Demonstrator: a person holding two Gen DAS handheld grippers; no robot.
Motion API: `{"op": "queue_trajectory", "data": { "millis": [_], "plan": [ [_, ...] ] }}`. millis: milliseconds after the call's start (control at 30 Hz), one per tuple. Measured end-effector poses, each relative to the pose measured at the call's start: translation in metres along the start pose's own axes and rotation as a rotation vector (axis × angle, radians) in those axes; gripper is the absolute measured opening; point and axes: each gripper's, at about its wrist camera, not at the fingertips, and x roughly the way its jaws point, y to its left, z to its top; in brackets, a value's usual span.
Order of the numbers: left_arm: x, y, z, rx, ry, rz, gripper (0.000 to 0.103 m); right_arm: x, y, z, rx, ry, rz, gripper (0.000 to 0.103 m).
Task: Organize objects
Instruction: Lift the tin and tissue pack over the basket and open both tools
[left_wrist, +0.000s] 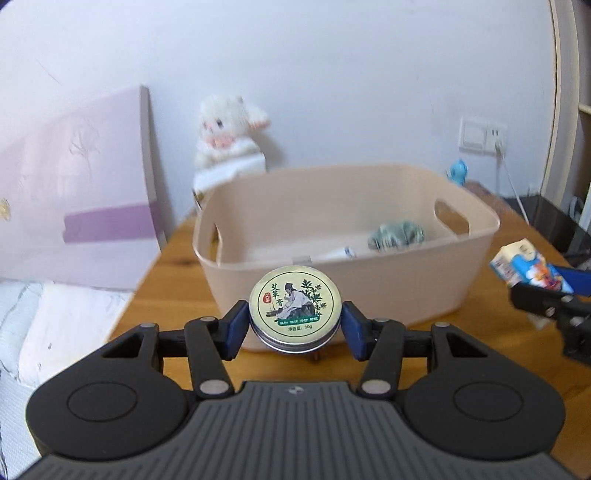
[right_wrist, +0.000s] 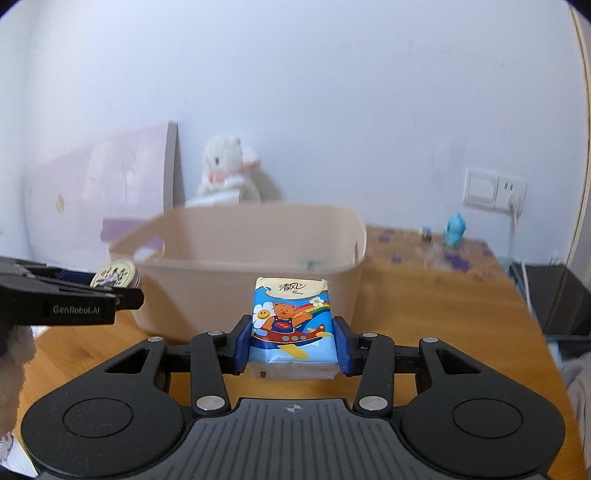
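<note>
One round tin (left_wrist: 294, 303). One tissue pack (right_wrist: 291, 325). One beige basket (left_wrist: 469, 258), with one rolled cloth (left_wrist: 397, 235) inside. One white plush toy (left_wrist: 225, 129). One small blue figure (right_wrist: 455, 229). Two tools (left_wrist: 293, 325) (right_wrist: 291, 345).

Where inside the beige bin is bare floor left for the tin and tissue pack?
The beige bin has bare floor along its left side, beside the left handle cutout. Its right end is crowded by a grey-green bundle and a white item.
</note>
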Motion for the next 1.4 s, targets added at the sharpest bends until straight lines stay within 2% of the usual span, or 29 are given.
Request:
{"op": "queue_trajectory", "data": {
  "millis": [300,433,567,633,800,1000,1100,1233,1333,1400],
  "plan": [
    [-0.03,0.008,0.041,-0.009,-0.199,0.006,0.056,-0.01,-0.004,0.046,0.009,-0.143,-0.018,0.042],
    [-0.023,0.011,0.067,-0.016,-0.262,0.02,0.056,-0.003,-0.007,0.063,0.026,-0.202,-0.032,0.042],
    [-0.003,0.017,0.086,-0.036,-0.274,0.031,0.056,0.014,-0.009,0.078,0.035,-0.227,-0.037,0.042],
    [0.014,0.019,0.093,-0.042,-0.25,0.035,0.056,0.026,-0.008,0.083,0.025,-0.223,-0.039,0.042],
    [0.068,0.022,0.099,-0.078,-0.117,0.039,0.056,0.064,-0.006,0.09,0.003,-0.161,-0.053,0.042],
    [0.133,0.019,0.097,-0.1,0.143,0.059,0.056,0.121,-0.001,0.091,-0.035,-0.003,-0.053,0.042],
    [0.151,0.019,0.088,-0.08,0.227,0.051,0.056,0.143,0.001,0.088,-0.053,0.086,-0.054,0.042],
    [0.157,0.017,0.081,-0.079,0.305,0.052,0.056,0.164,0.0,0.078,-0.039,0.2,-0.047,0.043],
    [0.157,0.019,0.079,-0.104,0.327,0.042,0.057,0.166,-0.001,0.072,-0.028,0.231,-0.066,0.043],
    [0.153,0.019,0.078,-0.101,0.313,0.041,0.057,0.157,-0.001,0.07,-0.028,0.217,-0.069,0.052]
  ]
}}
